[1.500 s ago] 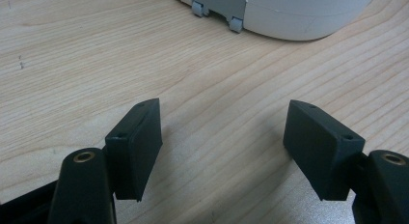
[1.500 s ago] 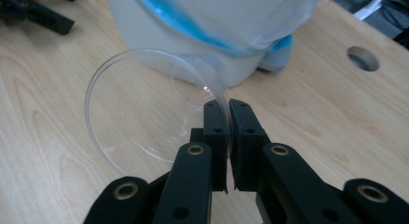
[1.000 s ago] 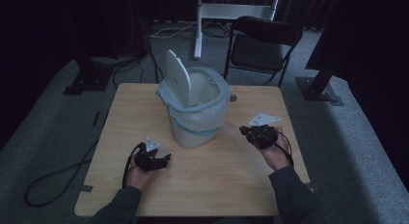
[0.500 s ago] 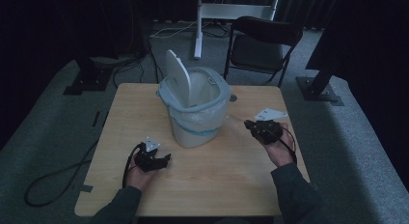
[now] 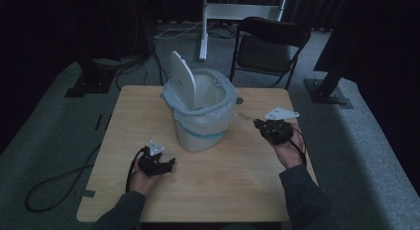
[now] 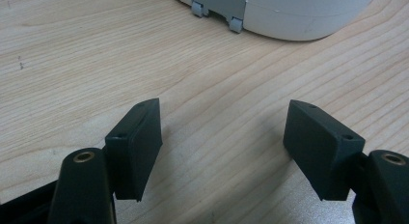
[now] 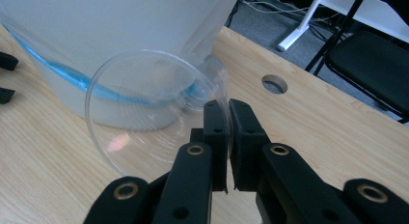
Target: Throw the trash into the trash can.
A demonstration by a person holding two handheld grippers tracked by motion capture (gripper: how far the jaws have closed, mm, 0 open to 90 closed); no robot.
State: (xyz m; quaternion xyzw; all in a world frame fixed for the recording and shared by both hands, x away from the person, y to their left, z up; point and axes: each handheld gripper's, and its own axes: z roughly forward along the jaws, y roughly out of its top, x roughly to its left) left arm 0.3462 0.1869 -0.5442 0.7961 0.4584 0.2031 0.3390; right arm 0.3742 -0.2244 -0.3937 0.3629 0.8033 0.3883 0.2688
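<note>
High view: I'm seeing the white bin (image 5: 200, 113) standing mid-table (image 5: 223, 180) with its lid (image 5: 182, 80) tipped up at the back-left of the rim and a blue-banded liner showing. My right gripper (image 5: 271, 130) is sitting just right of the bin, well below the rim; my left gripper (image 5: 157, 164) is resting low in front-left of it. Left gripper view: I'm looking along jaws spread wide with nothing between them, bare wood below, the bin's base ahead. Right gripper view: jaws are pressed together on the rim of a clear plastic cup (image 7: 154, 113); the cup's mouth is facing the camera, its axis pointing away toward the bin wall. My guess: the cup is heading for the bin, so the right hand, being nearer, needs to lift up and left over the rim. I'm not reading any brand or lettering anywhere.
</note>
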